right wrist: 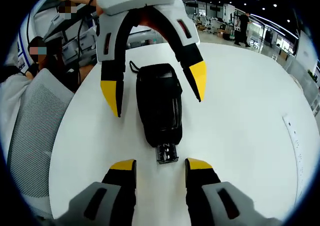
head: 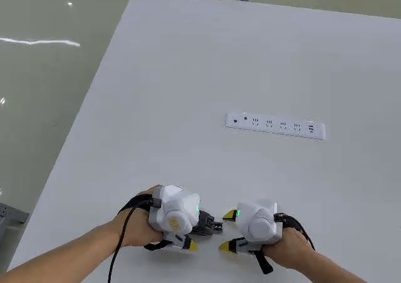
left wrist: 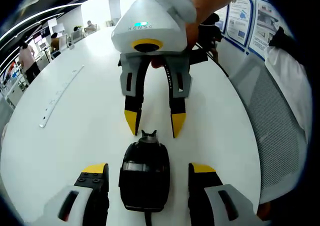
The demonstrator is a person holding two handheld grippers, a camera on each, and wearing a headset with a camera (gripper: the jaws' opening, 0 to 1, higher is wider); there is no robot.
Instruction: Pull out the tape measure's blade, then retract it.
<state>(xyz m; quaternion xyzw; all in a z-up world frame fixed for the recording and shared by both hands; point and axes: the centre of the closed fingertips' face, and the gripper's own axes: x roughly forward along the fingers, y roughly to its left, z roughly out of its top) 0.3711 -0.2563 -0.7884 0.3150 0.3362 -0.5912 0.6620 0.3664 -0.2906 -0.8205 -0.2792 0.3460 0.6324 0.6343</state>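
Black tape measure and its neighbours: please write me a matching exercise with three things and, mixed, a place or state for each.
1. black boxy tape measure
2. long white power strip
3. right gripper

A. open, fingers facing the metal blade hook
B. between the fingers of the open left gripper
C. alone, farther up the white table

Pairs: 1-B, 2-C, 3-A

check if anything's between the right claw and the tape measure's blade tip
Nothing visible does: the blade tip lies just ahead of the open right claw, resting on the white table and pointing at it.
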